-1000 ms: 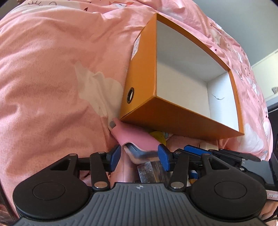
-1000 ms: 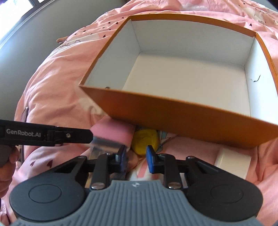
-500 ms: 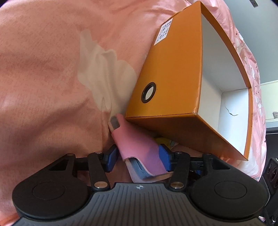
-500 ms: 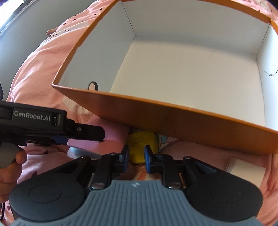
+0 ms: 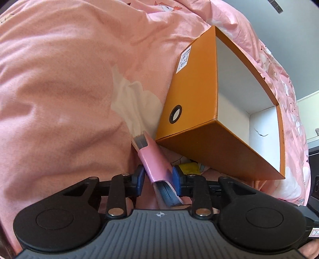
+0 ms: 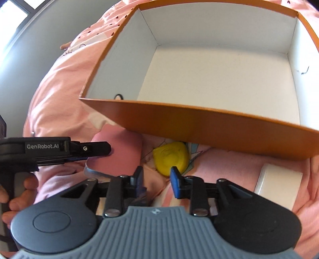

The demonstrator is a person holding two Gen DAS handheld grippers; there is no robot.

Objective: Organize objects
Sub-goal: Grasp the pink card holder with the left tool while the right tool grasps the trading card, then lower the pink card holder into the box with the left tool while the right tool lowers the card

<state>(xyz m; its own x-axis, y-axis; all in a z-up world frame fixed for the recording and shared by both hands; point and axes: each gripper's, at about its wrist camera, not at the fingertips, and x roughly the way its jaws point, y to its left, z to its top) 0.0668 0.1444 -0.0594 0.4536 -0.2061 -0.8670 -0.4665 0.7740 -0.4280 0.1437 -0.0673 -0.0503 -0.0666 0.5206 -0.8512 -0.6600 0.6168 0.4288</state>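
Note:
An empty orange box with a white inside lies on a pink duvet; it also shows in the right wrist view. My left gripper is shut on a pink case with a grey-blue edge, held tilted just left of the box's near corner. The case also shows in the right wrist view, with the left gripper's fingers on it. My right gripper is open and empty, just in front of a yellow round object that lies by the box's near wall.
A white flat box lies on the duvet at the right, in front of the orange box. The pink duvet is soft and creased. A grey wall and a window stand at the far left.
My left gripper has lifted and turned the pink case, which now stands edge-on between the fingers. My right gripper has opened a little wider and stays in front of the yellow object.

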